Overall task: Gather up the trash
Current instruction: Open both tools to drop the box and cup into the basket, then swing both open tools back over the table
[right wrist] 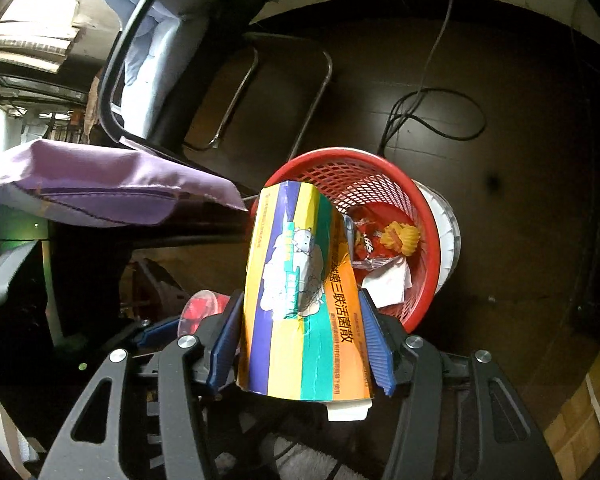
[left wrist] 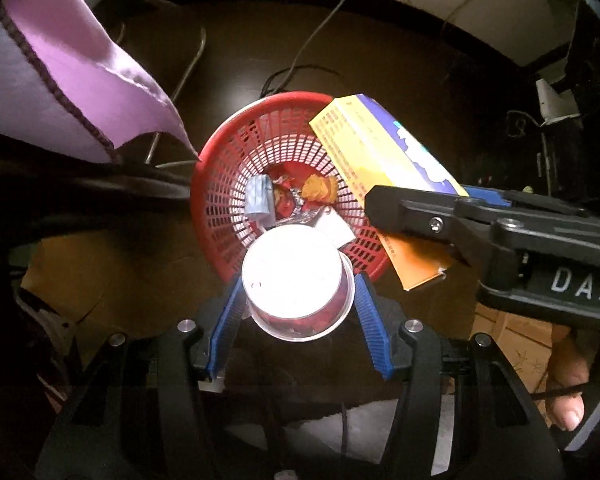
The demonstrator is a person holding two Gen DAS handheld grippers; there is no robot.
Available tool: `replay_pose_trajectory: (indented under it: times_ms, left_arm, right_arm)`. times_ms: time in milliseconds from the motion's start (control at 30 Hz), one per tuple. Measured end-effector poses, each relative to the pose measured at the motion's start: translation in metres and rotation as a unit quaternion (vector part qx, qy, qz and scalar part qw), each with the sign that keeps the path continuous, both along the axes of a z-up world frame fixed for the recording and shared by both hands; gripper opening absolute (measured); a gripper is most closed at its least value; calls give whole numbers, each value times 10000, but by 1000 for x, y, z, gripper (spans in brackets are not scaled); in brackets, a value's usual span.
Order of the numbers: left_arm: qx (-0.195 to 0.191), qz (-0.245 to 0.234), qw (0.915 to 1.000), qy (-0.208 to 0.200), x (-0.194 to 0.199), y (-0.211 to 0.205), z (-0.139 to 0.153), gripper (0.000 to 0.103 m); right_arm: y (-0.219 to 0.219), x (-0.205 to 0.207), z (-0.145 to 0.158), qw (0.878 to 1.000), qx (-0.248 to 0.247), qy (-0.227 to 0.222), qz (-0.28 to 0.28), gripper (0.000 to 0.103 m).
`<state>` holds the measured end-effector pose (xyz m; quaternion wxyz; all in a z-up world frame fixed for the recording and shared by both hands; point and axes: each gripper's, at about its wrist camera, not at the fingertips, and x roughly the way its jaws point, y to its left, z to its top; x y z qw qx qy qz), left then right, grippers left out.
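My left gripper [left wrist: 296, 312] is gripping a clear plastic cup [left wrist: 296, 280] above the red mesh basket [left wrist: 220, 184]; my right gripper [right wrist: 300, 344] is clamping a colourful carton [right wrist: 300, 300] just before it.

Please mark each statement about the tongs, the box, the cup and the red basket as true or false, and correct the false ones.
1. The left tongs hold a clear plastic cup. True.
2. The right tongs hold a crumpled paper ball. False: they hold a flattened colourful box with yellow, green, purple and orange stripes.
3. The red basket is empty. False: wrappers and scraps of paper already lie inside it.
4. The basket has mesh walls with small openings. True.
5. The purple cloth lies inside the basket. False: it hangs beside the basket, to the left in both views.
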<state>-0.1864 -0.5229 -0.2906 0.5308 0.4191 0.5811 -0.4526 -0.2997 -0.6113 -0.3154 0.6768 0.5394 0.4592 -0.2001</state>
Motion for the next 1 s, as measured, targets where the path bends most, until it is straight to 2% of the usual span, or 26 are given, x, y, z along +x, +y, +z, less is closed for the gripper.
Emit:
replay_pose_trajectory:
  times_ms: [33,100,133,367,567,767,867,933,1000]
  left_arm:
    - [-5,49,10000,-37,1,0,-2,57]
    - [8,126,9999,-45,-2,-1,-2,74]
    - [-1,181,9998,-33,0,0,-2,76]
    - [-91,282,9996,-23,4,10,13,77]
    - [-261,317,9991,-118,1,24,32,77]
    - [-435,371,9978,-347,-2,36,53,79]
    - [-366,55,9982,-462,-18,40,59,79]
    - [-525,-133,9965,-639,-28,45,73,79]
    - [-880,-249,9920,-866,-35,53,98,79]
  right_arm:
    - [-1,1,-3,10000,-5,42,0,58]
    - [-1,3,-5,9999,-44,157,-1,64]
    - [-2,3,-3,9999,-28,166,-4,65]
    - [-4,-2,11,9996,-166,224,-98,66]
    - [3,-2,40,9955,-743,585,69,67]
    - [23,-8,86,9870,-1317,887,232,68]
    - [30,-18,117,9770,-1772,1184,66,68]
    - [28,-27,139,9693,-2079,1308,-120,68]
    - [26,-36,169,9605,-2418,1326,-385,70]
